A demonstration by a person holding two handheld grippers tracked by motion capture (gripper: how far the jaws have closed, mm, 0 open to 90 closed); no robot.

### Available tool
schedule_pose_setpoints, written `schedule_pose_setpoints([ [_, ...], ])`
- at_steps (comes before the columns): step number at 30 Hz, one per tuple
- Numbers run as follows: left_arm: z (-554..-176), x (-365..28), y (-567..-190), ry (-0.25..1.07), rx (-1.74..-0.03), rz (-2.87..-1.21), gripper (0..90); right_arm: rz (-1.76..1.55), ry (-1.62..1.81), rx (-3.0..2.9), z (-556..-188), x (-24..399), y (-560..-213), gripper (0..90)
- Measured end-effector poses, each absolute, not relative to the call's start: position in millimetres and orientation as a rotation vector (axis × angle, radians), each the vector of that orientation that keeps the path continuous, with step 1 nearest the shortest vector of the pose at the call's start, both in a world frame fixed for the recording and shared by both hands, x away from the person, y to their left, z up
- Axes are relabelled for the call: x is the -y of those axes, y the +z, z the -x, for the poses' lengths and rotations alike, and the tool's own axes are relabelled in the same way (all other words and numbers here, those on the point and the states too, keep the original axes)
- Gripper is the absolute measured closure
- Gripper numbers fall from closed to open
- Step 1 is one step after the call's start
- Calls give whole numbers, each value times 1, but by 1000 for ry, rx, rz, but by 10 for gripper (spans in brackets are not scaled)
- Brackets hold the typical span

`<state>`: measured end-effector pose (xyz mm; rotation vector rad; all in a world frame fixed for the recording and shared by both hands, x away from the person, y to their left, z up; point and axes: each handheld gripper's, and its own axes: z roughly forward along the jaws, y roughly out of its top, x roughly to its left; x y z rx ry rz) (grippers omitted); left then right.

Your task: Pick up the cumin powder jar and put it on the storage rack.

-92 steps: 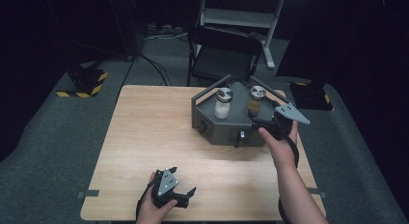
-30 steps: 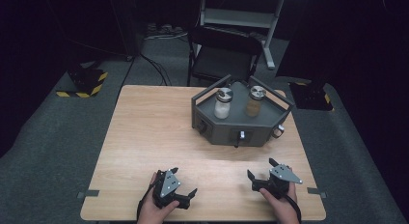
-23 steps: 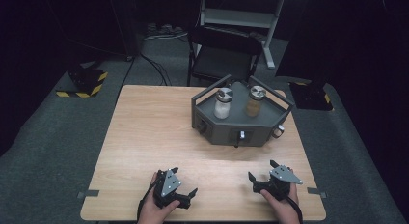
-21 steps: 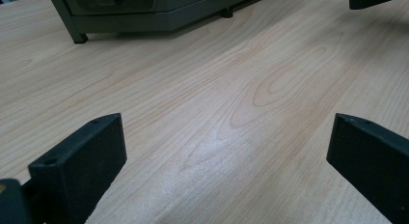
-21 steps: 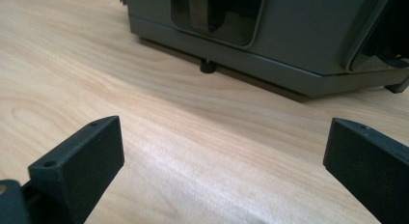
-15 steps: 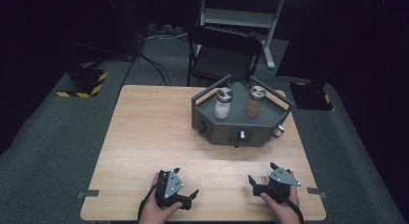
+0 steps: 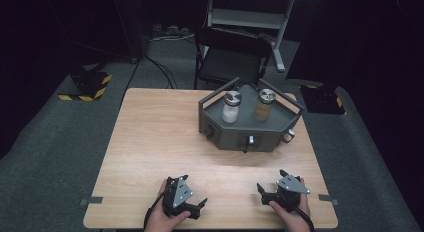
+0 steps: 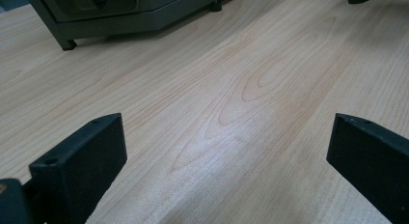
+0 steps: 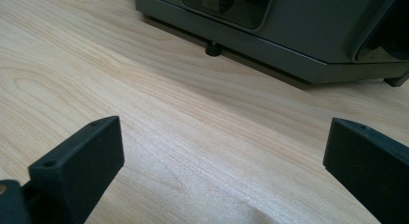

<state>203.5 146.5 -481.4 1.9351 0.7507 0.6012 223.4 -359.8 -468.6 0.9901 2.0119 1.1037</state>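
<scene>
A grey angular rack (image 7: 250, 132) stands at the table's back right, holding a white-filled shaker (image 7: 231, 107) and a brown-filled shaker (image 7: 265, 104), both with metal lids. My left gripper (image 7: 197, 208) rests near the table's front edge, left of centre, jaws wide apart with bare wood between them (image 8: 226, 137). My right gripper (image 7: 265, 192) lies near the front right, also open and empty, pointing toward the rack's lower edge (image 9: 270, 31). Both grippers are well short of the rack.
The wooden table (image 7: 160, 137) has bare surface across its left and middle. A black chair (image 7: 227, 54) stands behind the table, and a metal stand (image 7: 250, 14) beyond it. Yellow-black striped blocks (image 7: 87, 84) sit on the floor at left.
My right gripper came back from the rack's right side to the front edge of the table, then settled slightly lower. The left gripper has barely moved.
</scene>
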Motion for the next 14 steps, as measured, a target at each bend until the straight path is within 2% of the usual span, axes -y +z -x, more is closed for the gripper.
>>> schedule_pose_setpoints([
  [14, -206, -145, -480, 600, -758, -1945, 10, -975, 1117, -2011, -222, 362, -470, 7],
])
